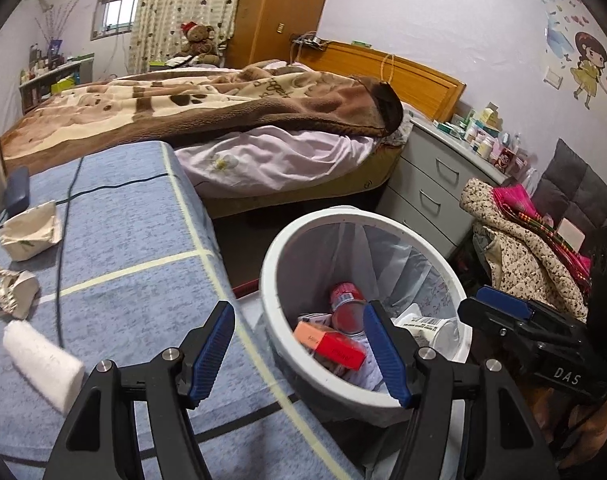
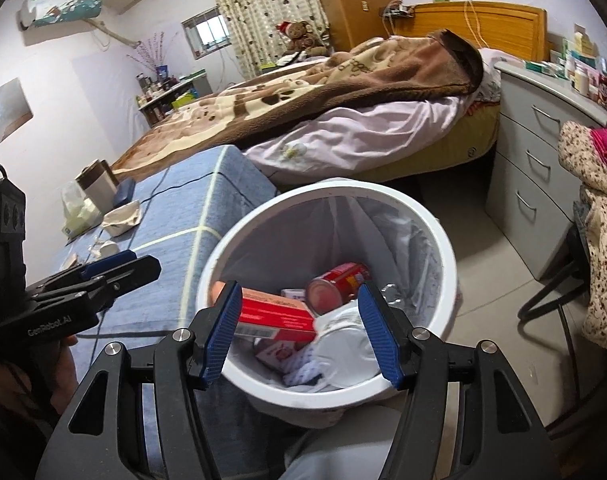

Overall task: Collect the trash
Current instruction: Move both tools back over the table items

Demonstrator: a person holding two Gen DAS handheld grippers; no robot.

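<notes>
- Hanging spread and empty over the white bin (image 2: pixel 443 240), the right claw (image 2: pixel 299 332) is seen with nothing between its blue pads.
- Directly below it, inside the bin, a red box (image 2: pixel 275 316), a red can (image 2: pixel 335 284) and a white wrapper (image 2: pixel 343 344) are lying on the liner.
- The left claw (image 1: pixel 299 354) is held just beside, equally spread and empty, at the near rim.
- Farther to its left, on the blue cloth (image 1: pixel 135 240), uncollected trash is found: a white roll (image 1: pixel 43 364), crumpled paper (image 1: pixel 13 288) and a torn carton (image 1: pixel 31 232).
- A black cable (image 1: pixel 63 240) is laid across the cloth near these scraps; it could probably be snagged or pinched together with the paper if a grab is aimed carelessly.
- The light bin could be tipped if its rim is knocked by either claw.
</notes>
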